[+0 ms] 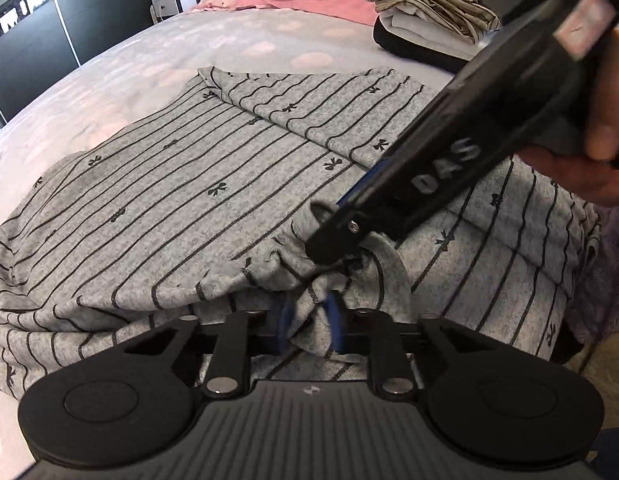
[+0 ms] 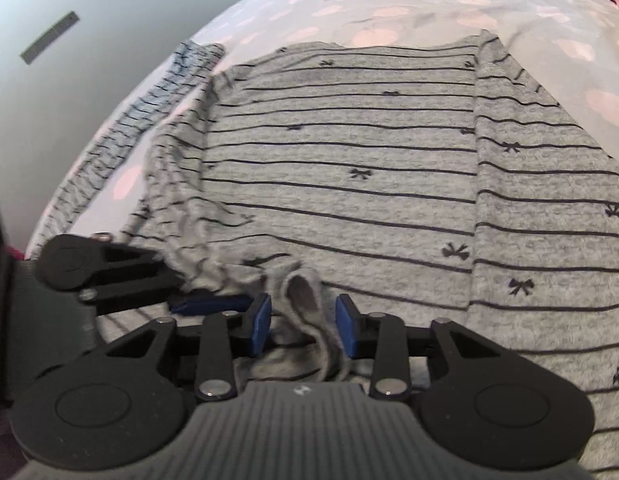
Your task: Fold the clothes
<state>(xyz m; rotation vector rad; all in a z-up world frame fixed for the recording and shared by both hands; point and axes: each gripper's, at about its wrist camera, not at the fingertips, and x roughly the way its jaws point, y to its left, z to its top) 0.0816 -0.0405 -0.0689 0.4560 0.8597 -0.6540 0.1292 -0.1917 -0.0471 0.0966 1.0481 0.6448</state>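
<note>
Your grey striped shirt [image 2: 349, 168] lies spread on the bed [image 1: 149, 60]. A bunched fold of it sits between the spread jaws of your right gripper [image 2: 303, 330], so that side holds nothing yet. Your left gripper [image 1: 309, 322] has its jaws close on shirt cloth just beside it. If you lift now, I think the right side may slip and the fold will go crooked. You have one shirt, two grippers, and one pile of folded clothes [image 1: 425, 20] behind the shirt.

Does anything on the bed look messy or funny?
Yes. The gray striped shirt is bunched into a crumpled lump near both tools, and one sleeve trails crooked across the bedspread instead of lying folded.
</note>
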